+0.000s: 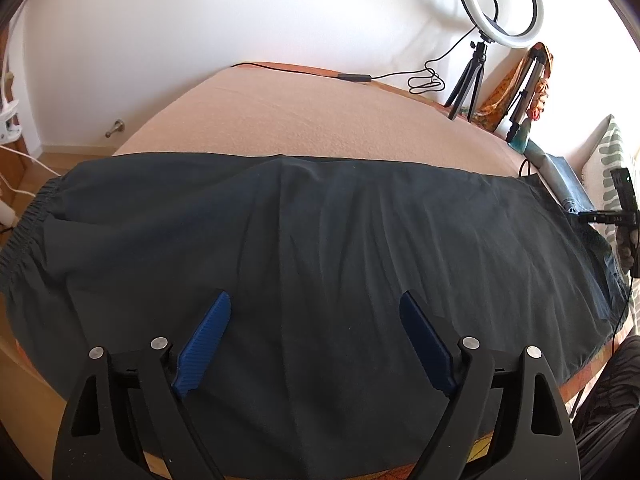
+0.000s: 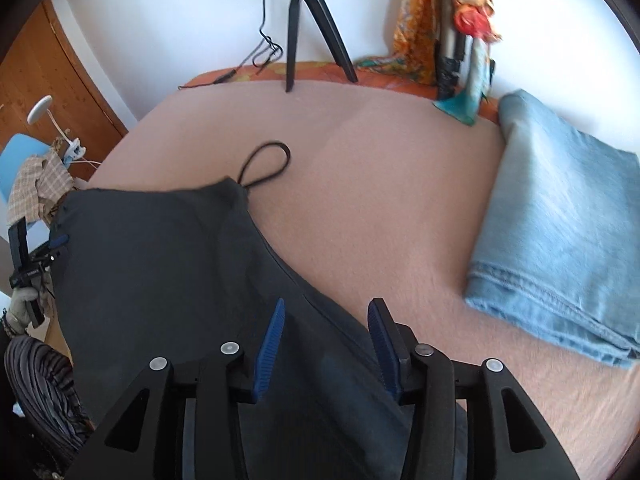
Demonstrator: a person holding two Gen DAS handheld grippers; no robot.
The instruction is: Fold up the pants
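Note:
Dark grey pants [image 1: 304, 248] lie spread across the near part of a bed, elastic waistband at the left, legs running right. My left gripper [image 1: 314, 304] is open, its blue pads wide apart above the cloth near the front edge, holding nothing. In the right wrist view the same pants [image 2: 168, 264] lie at lower left. My right gripper [image 2: 326, 312] is open over the pants' edge, empty. The left gripper also shows in the right wrist view [image 2: 56, 242] at the far left.
The bed has a pink sheet [image 1: 304, 120]. Folded light blue jeans [image 2: 560, 240] lie at right. A ring light on a tripod [image 1: 476, 76] and its cable stand at the back. A black cord loop [image 2: 266, 164] lies beside the pants. Wooden floor at left.

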